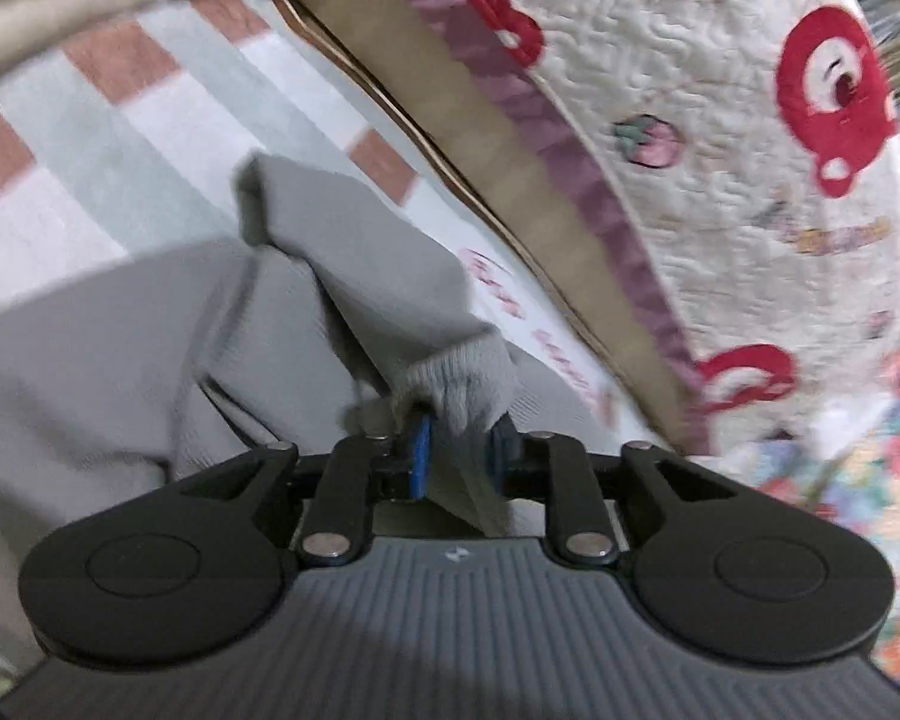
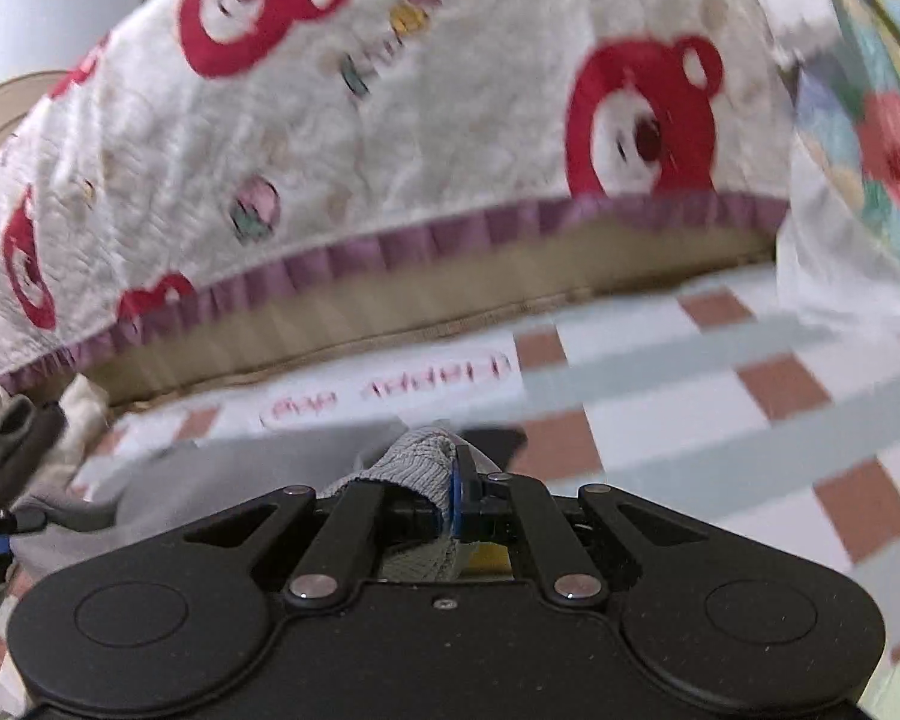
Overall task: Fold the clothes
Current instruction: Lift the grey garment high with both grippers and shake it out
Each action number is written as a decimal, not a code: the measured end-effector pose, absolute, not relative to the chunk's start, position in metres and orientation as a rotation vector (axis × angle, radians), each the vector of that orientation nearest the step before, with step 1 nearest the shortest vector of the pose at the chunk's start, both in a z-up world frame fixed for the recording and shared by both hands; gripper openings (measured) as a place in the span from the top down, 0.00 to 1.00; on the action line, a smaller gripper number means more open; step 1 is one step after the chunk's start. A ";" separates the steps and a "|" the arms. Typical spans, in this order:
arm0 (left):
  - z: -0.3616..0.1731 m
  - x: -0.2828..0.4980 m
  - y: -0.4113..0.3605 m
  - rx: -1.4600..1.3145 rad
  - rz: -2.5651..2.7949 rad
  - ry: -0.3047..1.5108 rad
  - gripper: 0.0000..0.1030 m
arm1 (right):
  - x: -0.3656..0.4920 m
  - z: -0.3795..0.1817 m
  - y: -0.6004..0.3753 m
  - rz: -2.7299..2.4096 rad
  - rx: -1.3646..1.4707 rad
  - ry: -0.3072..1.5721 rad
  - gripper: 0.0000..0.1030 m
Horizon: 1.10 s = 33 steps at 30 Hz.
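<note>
Grey sweater [image 1: 120,348] lies on a checked bed sheet [image 1: 150,138], with one sleeve [image 1: 360,264] raised off the body. Left hand-held gripper [image 1: 459,438] is clenched on the sleeve's ribbed cuff [image 1: 456,378], blue pads [image 1: 421,450] pressing either side. Right hand-held gripper [image 2: 444,498] is clenched on another ribbed grey cuff [image 2: 408,468]. Beyond the sheet, on the far side, stands a quilted cover with red bears [image 2: 390,138], edged in a purple frill [image 2: 426,240]. Both views are blurred.

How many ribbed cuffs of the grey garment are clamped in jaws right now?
2: one cuff in the left gripper, one cuff in the right gripper. Any others would be hidden.
</note>
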<state>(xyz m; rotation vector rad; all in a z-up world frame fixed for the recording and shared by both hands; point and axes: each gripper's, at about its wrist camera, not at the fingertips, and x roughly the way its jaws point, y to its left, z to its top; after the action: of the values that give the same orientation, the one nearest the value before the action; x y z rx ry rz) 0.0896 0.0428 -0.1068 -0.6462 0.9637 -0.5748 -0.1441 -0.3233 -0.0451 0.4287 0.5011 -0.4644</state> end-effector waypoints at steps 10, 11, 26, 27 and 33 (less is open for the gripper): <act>-0.126 0.111 0.023 -0.573 -0.527 1.023 0.51 | -0.147 -0.049 -0.323 -0.443 0.426 0.489 0.95; -0.128 0.113 0.023 -0.578 -0.529 1.035 0.73 | -0.147 -0.049 -0.324 -0.444 0.427 0.488 0.95; -0.106 0.103 0.046 -0.603 -0.490 0.935 0.95 | -0.152 -0.080 -0.334 -0.434 0.500 0.600 0.87; -0.108 0.104 0.045 -0.602 -0.487 0.932 0.95 | -0.153 -0.082 -0.334 -0.438 0.493 0.609 0.87; -0.102 0.100 0.033 -0.492 -0.521 0.906 0.95 | -0.153 -0.100 -0.342 -0.472 0.537 0.664 0.70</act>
<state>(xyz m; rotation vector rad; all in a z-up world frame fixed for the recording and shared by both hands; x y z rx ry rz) 0.1004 0.0333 -0.1018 -0.4919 0.9065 -0.5208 -0.1534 -0.3416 -0.1001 0.5374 0.6641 -0.4719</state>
